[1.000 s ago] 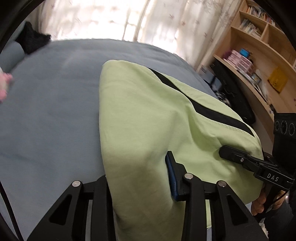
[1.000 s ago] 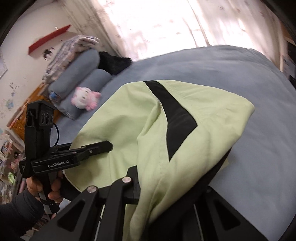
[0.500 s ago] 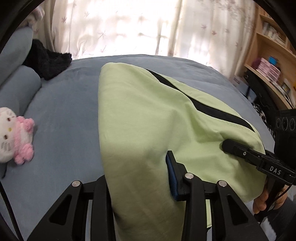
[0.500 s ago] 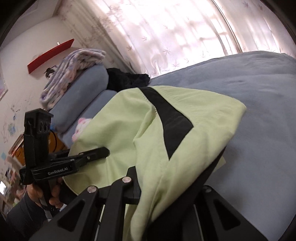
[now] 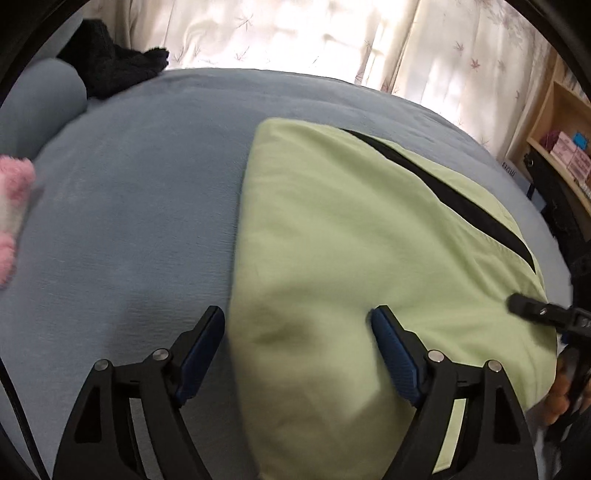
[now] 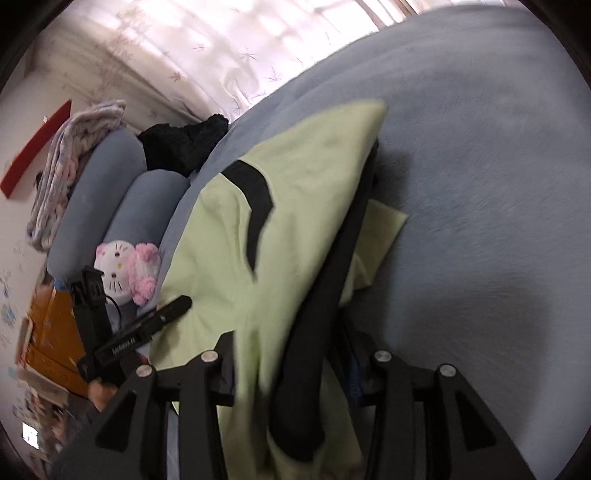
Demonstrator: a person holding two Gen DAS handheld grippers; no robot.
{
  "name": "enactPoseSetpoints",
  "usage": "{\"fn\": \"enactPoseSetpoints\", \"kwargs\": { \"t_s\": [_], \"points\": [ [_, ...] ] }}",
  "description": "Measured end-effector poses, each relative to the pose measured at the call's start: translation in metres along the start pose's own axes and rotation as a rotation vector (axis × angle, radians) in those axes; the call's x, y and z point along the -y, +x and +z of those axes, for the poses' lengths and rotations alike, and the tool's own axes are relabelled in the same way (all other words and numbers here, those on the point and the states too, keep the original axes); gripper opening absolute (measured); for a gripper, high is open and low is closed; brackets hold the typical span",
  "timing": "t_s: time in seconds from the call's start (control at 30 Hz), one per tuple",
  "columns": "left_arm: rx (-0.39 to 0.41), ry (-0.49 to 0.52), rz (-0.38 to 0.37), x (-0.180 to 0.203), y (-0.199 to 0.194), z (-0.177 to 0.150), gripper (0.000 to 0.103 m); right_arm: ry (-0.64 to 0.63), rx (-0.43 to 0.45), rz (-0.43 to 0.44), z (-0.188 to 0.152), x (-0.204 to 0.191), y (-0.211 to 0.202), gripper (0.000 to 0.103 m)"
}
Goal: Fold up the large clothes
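A light green garment with a black stripe [image 5: 354, 236] lies folded on the blue-grey bed [image 5: 140, 206]. My left gripper [image 5: 297, 349] is open, its blue-padded fingers spread on either side of the garment's near edge, holding nothing. In the right wrist view the same garment [image 6: 288, 229] drapes over and between my right gripper [image 6: 291, 373], whose fingers stand spread apart with loose cloth and a black band across the gap. The left gripper also shows in the right wrist view [image 6: 162, 317], at the garment's left edge. The right gripper's tip shows in the left wrist view [image 5: 535, 310].
A pink and white plush toy [image 6: 125, 266] and grey bolsters [image 6: 122, 199] lie at the bed's head, with a black fuzzy item [image 6: 184, 144] and a folded blanket [image 6: 70, 155]. Curtains [image 5: 295, 33] hang behind. Wooden shelves [image 5: 561, 136] stand right of the bed.
My left gripper has opened and let go of the garment, which has dropped lower onto the bed. My right gripper's fingers have also spread apart, with the cloth still lying across them.
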State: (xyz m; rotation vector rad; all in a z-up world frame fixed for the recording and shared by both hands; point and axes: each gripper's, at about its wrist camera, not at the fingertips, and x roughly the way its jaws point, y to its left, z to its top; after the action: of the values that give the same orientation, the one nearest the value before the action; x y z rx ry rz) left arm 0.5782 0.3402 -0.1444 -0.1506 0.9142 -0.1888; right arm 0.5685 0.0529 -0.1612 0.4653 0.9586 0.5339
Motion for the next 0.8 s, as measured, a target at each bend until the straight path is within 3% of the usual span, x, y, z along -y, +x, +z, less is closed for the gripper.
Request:
{"fn": "enactPoseSetpoints", "kwargs": {
  "t_s": [0.07, 0.1, 0.13, 0.17, 0.2, 0.23, 0.33, 0.37, 0.53, 0.67, 0.7, 0.8],
  "points": [
    [0.012, 0.036, 0.071, 0.007, -0.013, 0.002, 0.078, -0.029, 0.037, -0.053, -0.004, -0.01, -0.018, 0.041],
    [0.021, 0.046, 0.093, 0.01, -0.018, 0.002, 0.072, -0.049, 0.064, -0.081, -0.005, -0.016, -0.027, 0.041],
    [0.031, 0.059, 0.117, 0.013, -0.025, 0.003, 0.063, -0.068, 0.089, -0.1, -0.005, -0.022, -0.034, 0.041],
    [0.042, 0.066, 0.125, 0.017, -0.033, 0.003, 0.041, -0.091, 0.129, -0.123, -0.007, -0.028, -0.045, 0.04],
    [0.043, 0.06, 0.128, 0.018, -0.039, 0.003, 0.028, -0.112, 0.162, -0.15, -0.009, -0.034, -0.054, 0.04],
    [0.045, 0.051, 0.132, 0.019, -0.045, 0.003, 0.025, -0.135, 0.187, -0.164, -0.011, -0.044, -0.061, 0.038],
    [0.069, 0.063, 0.111, 0.032, -0.058, -0.004, 0.021, -0.183, 0.199, -0.176, -0.011, -0.062, -0.062, 0.013],
    [0.073, 0.07, 0.106, 0.036, -0.061, -0.011, 0.021, -0.2, 0.194, -0.182, -0.013, -0.068, -0.059, 0.01],
    [0.032, 0.115, 0.122, 0.061, -0.047, -0.035, 0.021, -0.234, 0.194, -0.225, -0.013, -0.079, -0.024, 0.007],
    [0.048, 0.138, 0.168, 0.06, -0.032, -0.048, 0.021, -0.153, 0.143, -0.366, -0.007, -0.036, 0.009, 0.0],
    [0.051, 0.144, 0.167, 0.061, -0.031, -0.05, 0.021, -0.106, 0.105, -0.34, -0.009, -0.021, 0.018, 0.0],
    [0.062, 0.169, 0.191, 0.067, -0.03, -0.054, 0.021, -0.088, 0.122, -0.304, -0.018, -0.012, 0.015, 0.0]
  ]
}}
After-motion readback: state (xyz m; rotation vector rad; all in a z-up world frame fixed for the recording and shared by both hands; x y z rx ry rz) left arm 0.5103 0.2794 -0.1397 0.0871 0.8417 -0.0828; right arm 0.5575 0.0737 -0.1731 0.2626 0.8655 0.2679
